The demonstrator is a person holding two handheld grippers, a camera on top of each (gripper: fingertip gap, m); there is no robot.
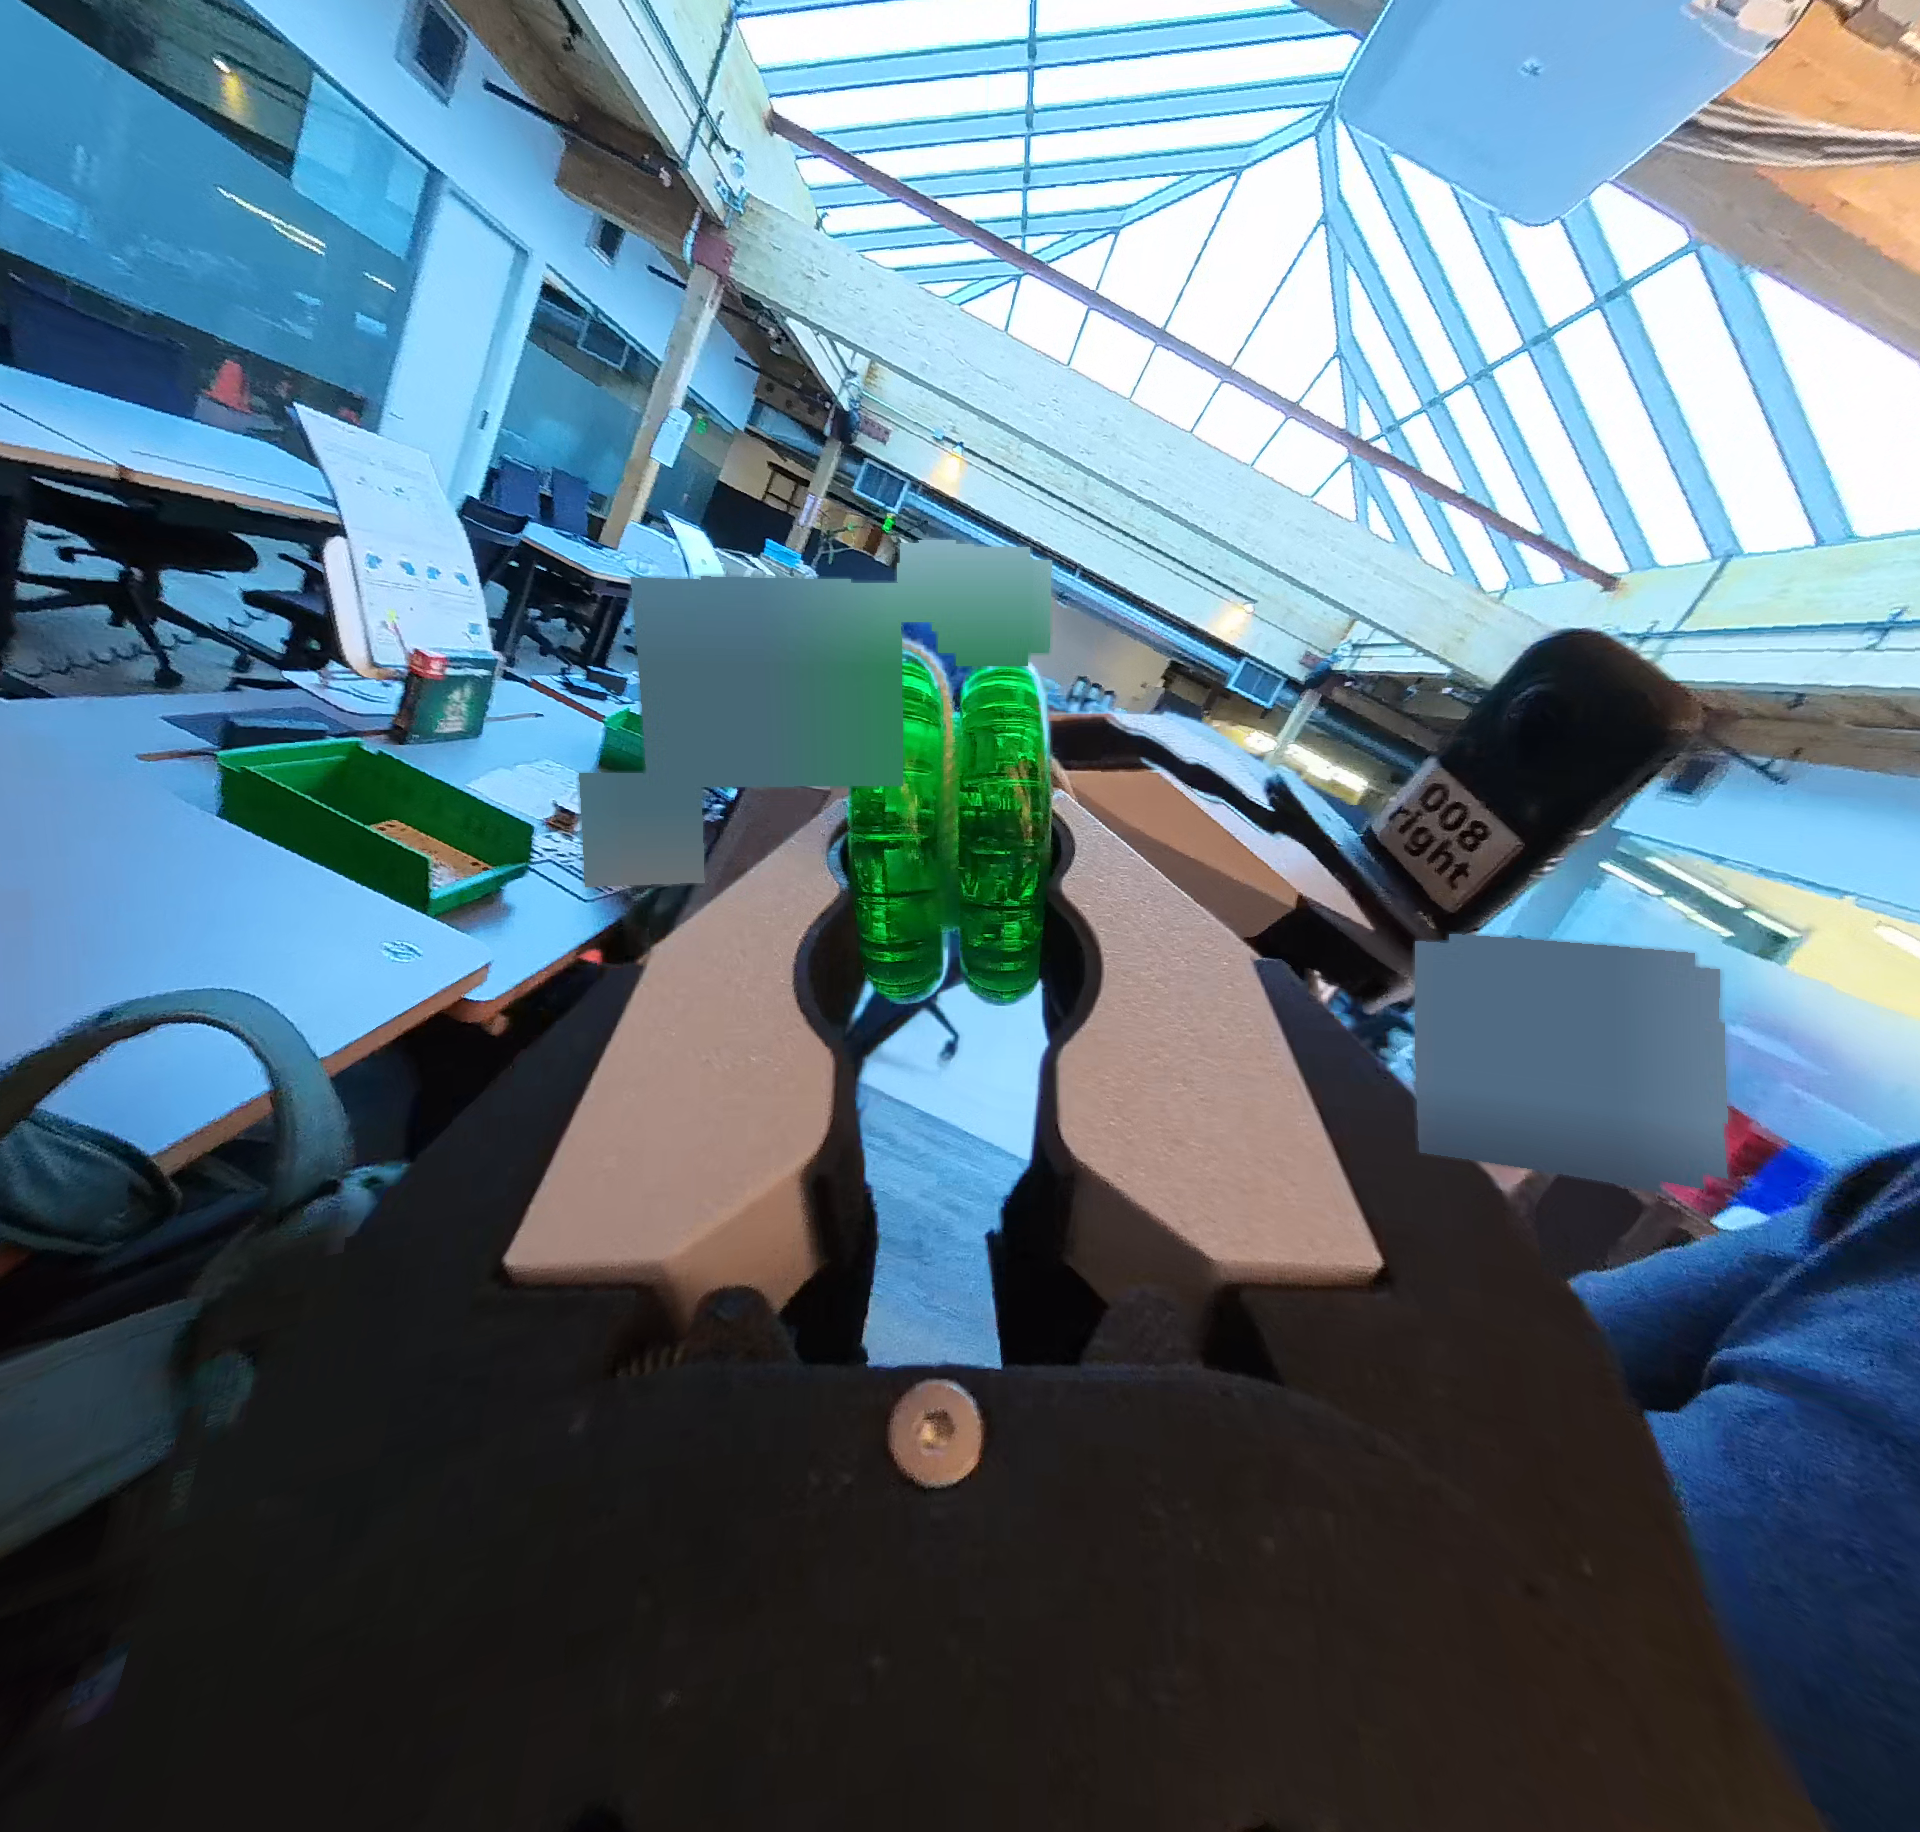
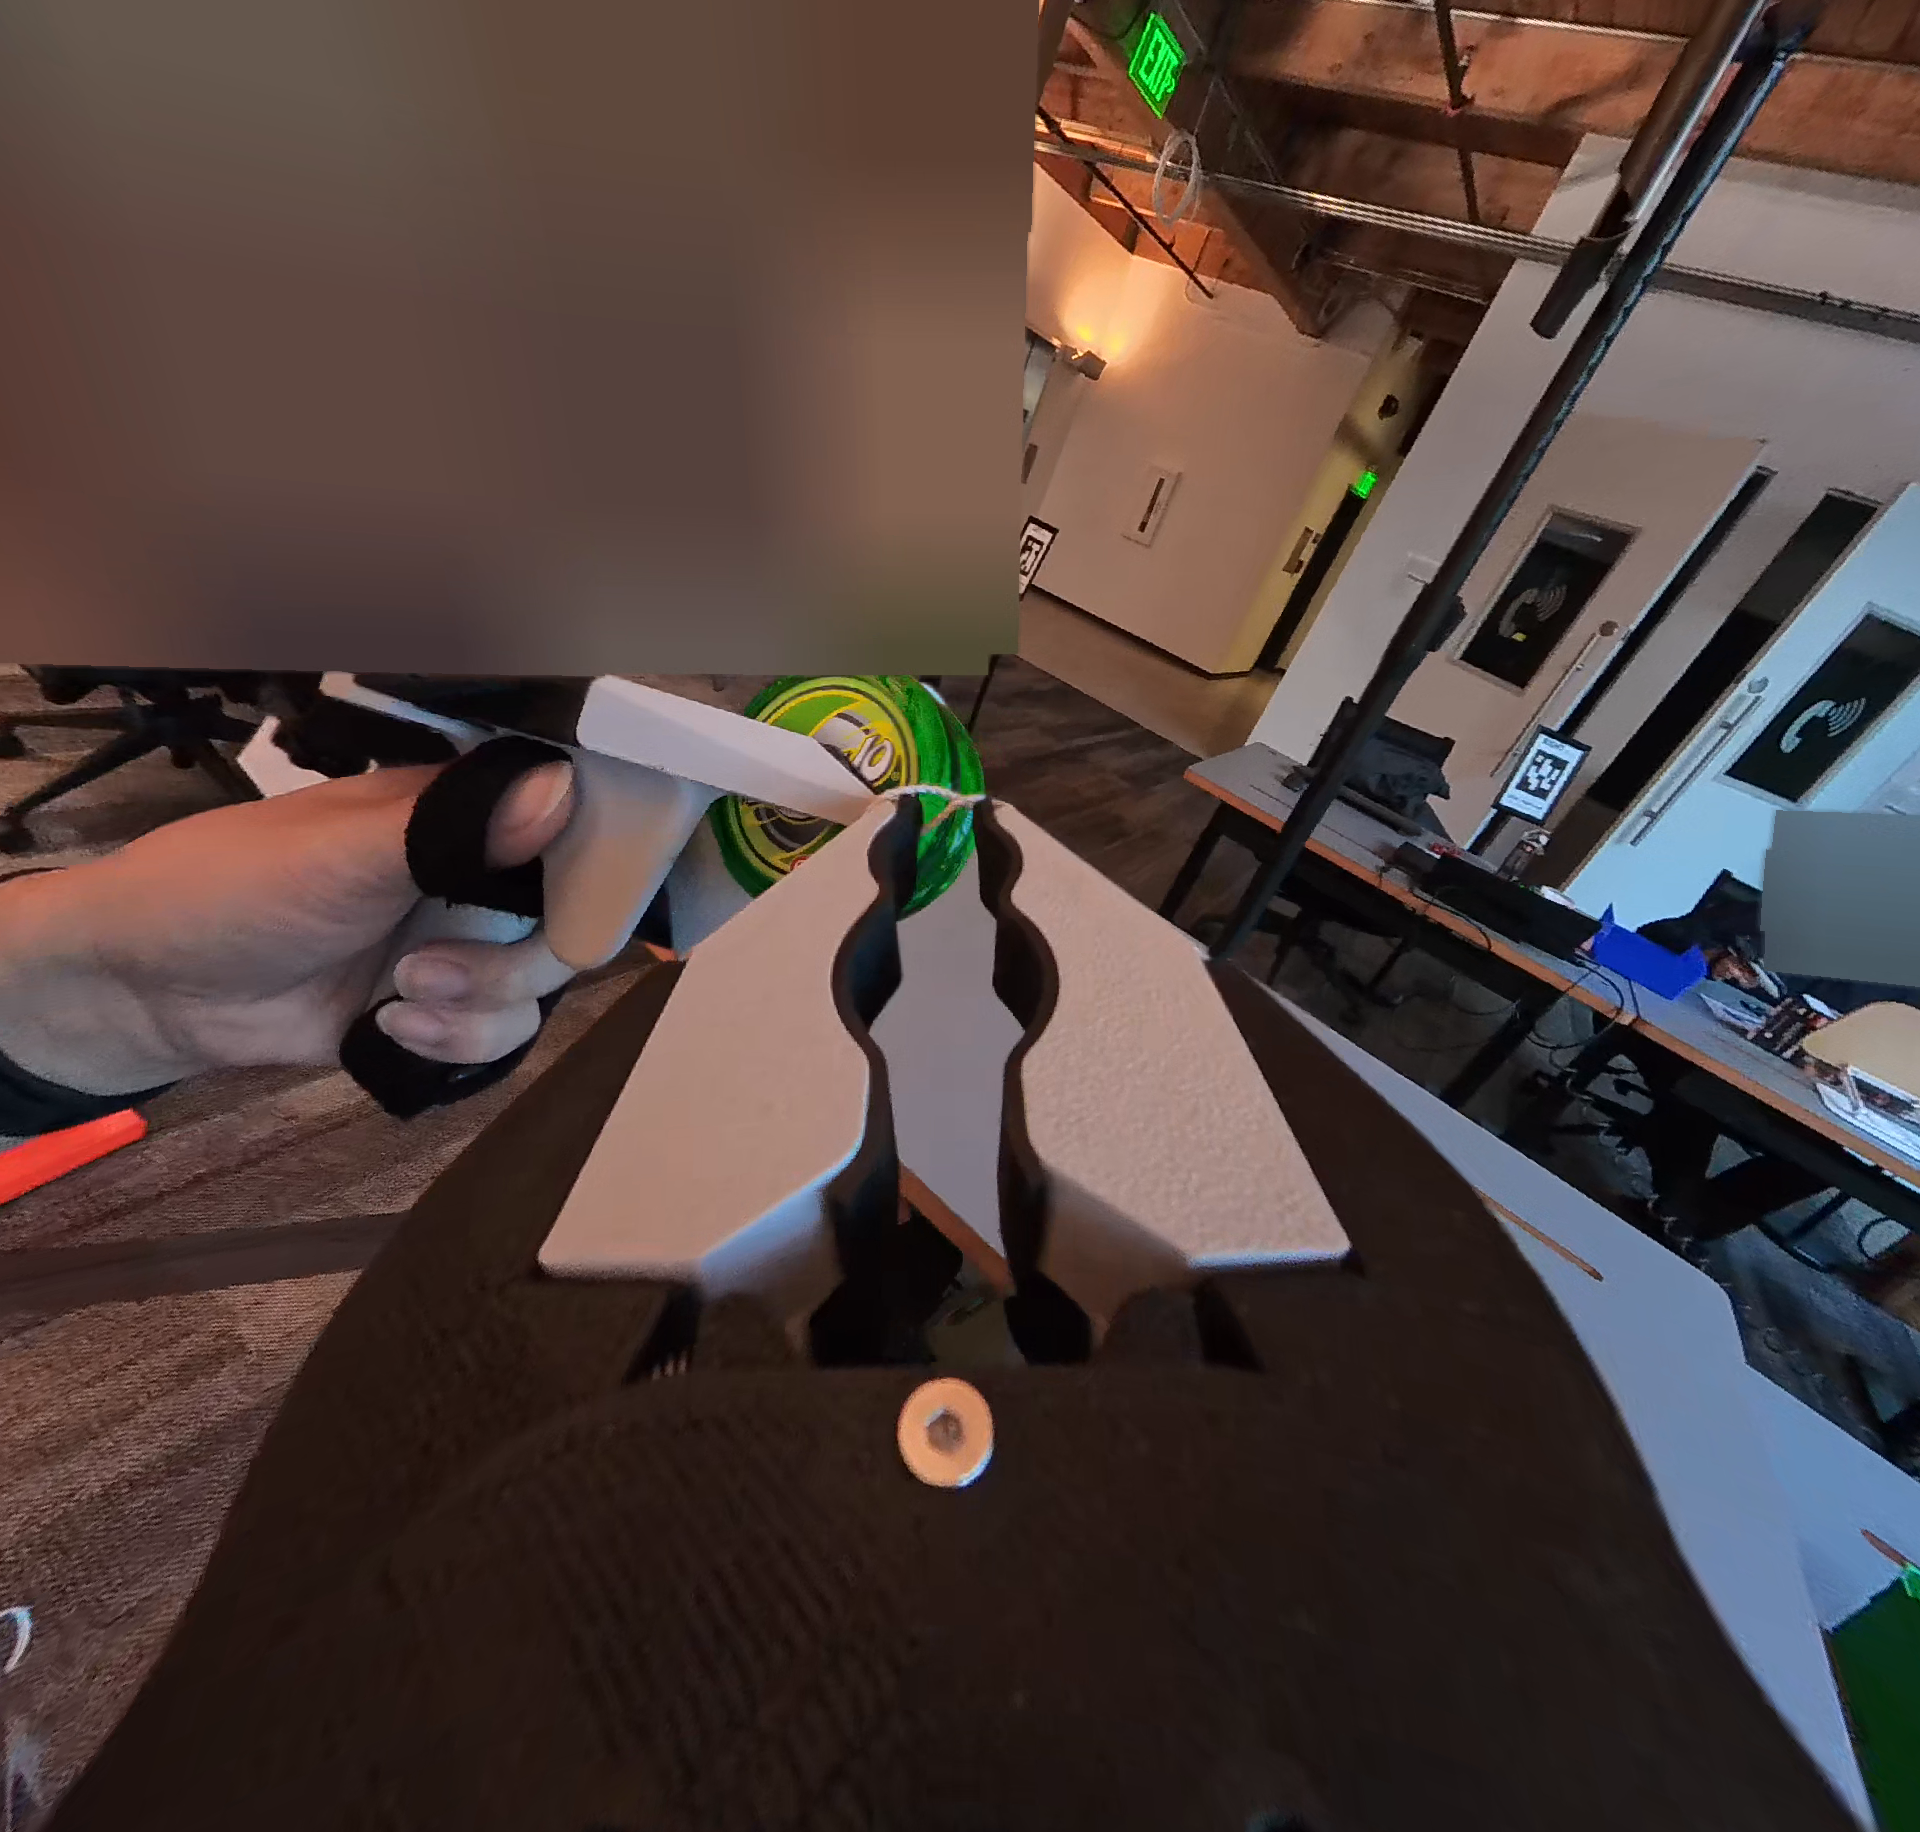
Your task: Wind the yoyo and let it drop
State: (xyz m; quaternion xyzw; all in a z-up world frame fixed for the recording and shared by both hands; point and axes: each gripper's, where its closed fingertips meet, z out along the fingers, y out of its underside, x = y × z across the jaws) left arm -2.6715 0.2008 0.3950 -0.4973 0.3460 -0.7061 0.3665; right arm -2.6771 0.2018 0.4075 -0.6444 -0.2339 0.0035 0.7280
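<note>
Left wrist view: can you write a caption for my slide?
The left gripper clamps a clear green yoyo edge-on, its string groove facing the camera, under a bright skylight.

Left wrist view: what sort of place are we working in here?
Most likely an open-plan office or lab workspace: rows of desks with office chairs, a green parts bin, under timber beams and a big skylight.

One green yoyo, one string, two tongs — left tongs, right tongs — one green tray.
</note>
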